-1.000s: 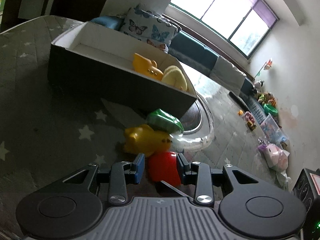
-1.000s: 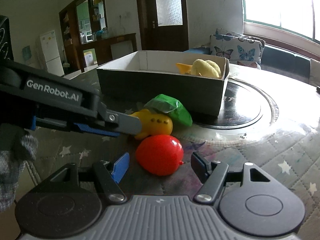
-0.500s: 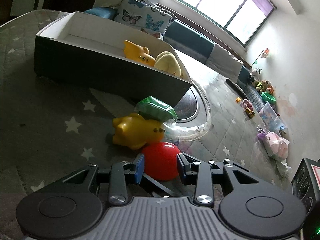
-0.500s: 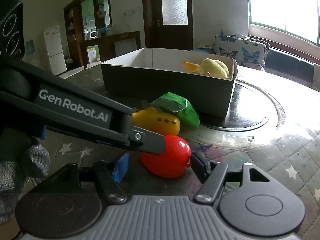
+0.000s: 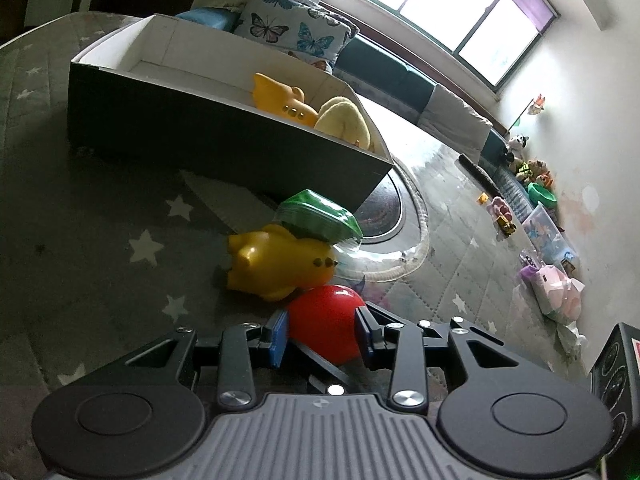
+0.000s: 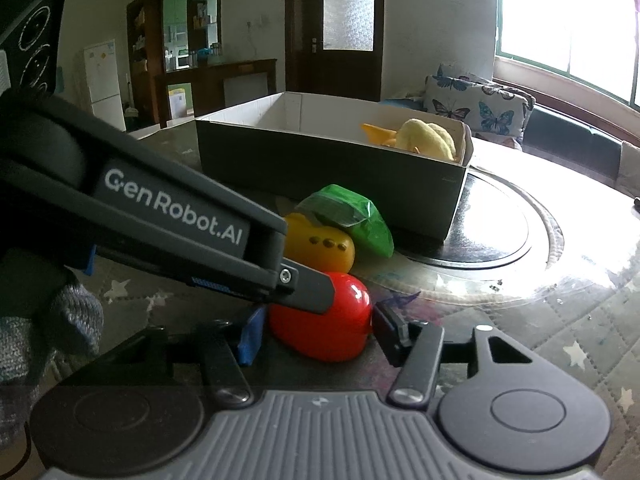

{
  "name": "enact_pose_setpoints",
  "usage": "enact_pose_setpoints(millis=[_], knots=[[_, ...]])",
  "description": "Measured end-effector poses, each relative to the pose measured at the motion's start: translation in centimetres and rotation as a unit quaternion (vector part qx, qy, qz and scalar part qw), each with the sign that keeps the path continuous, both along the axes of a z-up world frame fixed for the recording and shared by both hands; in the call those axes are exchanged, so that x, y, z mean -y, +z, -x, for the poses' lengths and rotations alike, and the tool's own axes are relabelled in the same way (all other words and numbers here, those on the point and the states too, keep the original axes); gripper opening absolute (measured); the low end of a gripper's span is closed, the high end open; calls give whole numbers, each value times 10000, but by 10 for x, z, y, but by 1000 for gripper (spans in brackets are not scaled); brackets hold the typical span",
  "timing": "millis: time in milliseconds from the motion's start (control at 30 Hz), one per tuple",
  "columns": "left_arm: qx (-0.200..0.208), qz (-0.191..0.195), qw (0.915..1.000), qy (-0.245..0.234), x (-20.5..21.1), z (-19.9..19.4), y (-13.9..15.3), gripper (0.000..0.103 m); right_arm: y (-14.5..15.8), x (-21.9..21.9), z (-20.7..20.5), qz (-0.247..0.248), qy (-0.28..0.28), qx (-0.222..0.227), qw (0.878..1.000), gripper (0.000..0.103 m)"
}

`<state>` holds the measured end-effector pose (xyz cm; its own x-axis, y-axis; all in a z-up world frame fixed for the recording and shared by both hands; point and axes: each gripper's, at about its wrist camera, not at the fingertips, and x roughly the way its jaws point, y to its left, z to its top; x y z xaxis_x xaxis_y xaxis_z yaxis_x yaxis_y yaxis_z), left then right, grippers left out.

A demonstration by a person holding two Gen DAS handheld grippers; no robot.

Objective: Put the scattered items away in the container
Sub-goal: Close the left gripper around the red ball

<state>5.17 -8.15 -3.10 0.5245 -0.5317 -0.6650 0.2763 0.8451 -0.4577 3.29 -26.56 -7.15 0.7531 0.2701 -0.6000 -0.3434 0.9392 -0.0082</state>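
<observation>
Red ball (image 5: 325, 326): glossy, smooth plastic. Yellow pig (image 5: 276, 264): same sheen. Green packet (image 6: 348, 218): crinkled film. Box (image 6: 328, 168): matt cardboard. My table cover (image 5: 92, 240): quilted cloth, star-printed, dull.

"GenRobot.AI" is printed in white letters on the dark side of the left gripper (image 6: 308, 300), as seen from the right wrist view, where the gripper's long finger crosses the picture from the left. A small round logo is stamped on the grey ribbed housing of each gripper, but it cannot be read. A red-and-white label is glimpsed at the right edge of the left wrist view, on a black device (image 5: 618, 364), and its wording cannot be made out. No other text, number or sign can be read on anything else in view.
</observation>
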Motion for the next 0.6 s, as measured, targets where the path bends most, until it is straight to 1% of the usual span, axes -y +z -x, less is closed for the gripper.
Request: enact_pose_setpoints(millis=[267,600], knots=[[-57,51,9999,-97,1,3,-1,39,0,4,6,39,-5,6,10000,57],[-95,15,9999,-62,3,8,1,39,0,4,10,42,-25,20,10000,57]])
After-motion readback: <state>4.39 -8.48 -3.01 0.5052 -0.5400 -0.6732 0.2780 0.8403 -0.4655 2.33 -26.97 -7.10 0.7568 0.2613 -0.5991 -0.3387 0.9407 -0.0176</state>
